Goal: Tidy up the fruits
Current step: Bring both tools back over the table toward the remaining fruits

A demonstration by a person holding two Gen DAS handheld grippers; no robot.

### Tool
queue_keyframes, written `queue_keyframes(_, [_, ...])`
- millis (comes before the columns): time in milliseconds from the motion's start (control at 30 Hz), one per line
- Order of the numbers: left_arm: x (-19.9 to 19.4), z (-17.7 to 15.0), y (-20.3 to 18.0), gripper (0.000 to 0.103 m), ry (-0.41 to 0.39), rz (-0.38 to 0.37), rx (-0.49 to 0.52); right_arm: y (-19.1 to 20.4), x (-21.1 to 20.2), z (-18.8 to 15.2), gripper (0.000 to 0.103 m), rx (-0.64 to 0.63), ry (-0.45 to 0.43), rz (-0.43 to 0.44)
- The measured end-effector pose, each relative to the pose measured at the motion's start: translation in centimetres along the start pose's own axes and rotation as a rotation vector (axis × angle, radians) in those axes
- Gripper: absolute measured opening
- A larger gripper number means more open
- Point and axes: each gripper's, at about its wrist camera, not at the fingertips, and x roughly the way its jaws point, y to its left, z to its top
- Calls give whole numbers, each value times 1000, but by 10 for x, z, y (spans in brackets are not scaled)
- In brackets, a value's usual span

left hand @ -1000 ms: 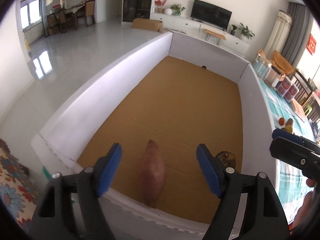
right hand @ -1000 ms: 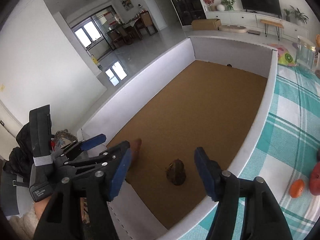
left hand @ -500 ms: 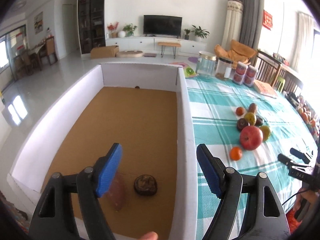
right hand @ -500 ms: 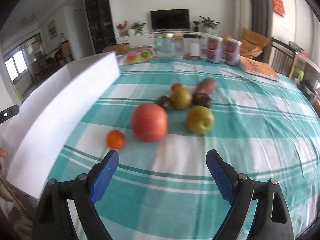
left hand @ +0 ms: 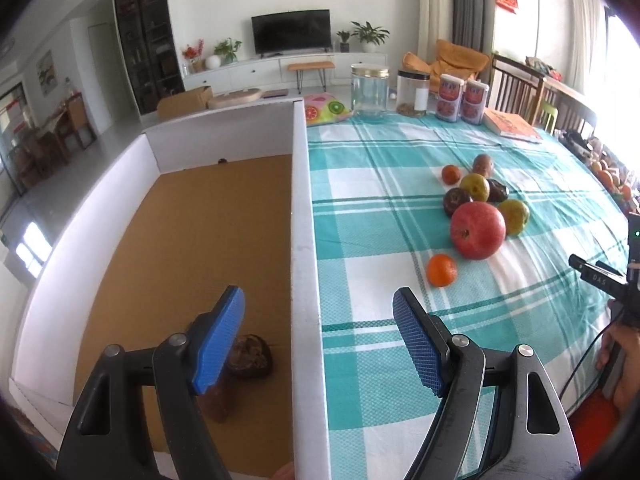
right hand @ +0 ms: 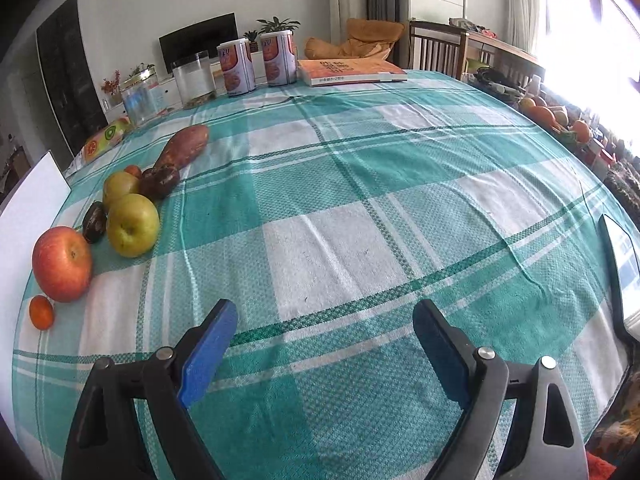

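Both views had swung off the box (left hand: 304, 216) interior since a second ago, when each gripper pointed down at the cardboard floor. My left gripper (left hand: 320, 344) now straddled the box's white right wall, its jaws apart and empty. My right gripper (right hand: 324, 356) looked across the worktop (right hand: 360, 248), jaws likewise apart and empty.

Two items lay inside the box at its near right corner: a dark shrivelled fruit (left hand: 250, 362) and a sweet potato (left hand: 218, 398), the latter largely hidden behind the left finger. I judged these deposited, and the turn back toward the pile to mark the start of another pickup.

The remaining fruit sat clustered near the worktop's left edge, close beside the box wall: a red apple (right hand: 62, 264), a small orange (right hand: 41, 312), two green apples (right hand: 132, 224), dark fruits and a second sweet potato (right hand: 184, 146).

The worktop's centre and right side stood bare cloth, giving free approach. The box wall remained the one obstacle when carrying across.
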Motion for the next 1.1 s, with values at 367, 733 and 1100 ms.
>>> queue_keyframes(367, [-40,5,-32,84,-247,178,14,-1,3,-1,94,14,0,8])
queue_keyframes(733, [5,-18,-126,88,-2,-219,138,-6,2,-1,95,58,0,36])
queue_keyframes(1100, [79,-47,-153,90,107,-185,170,-7,1,-2,95,68,-1,41])
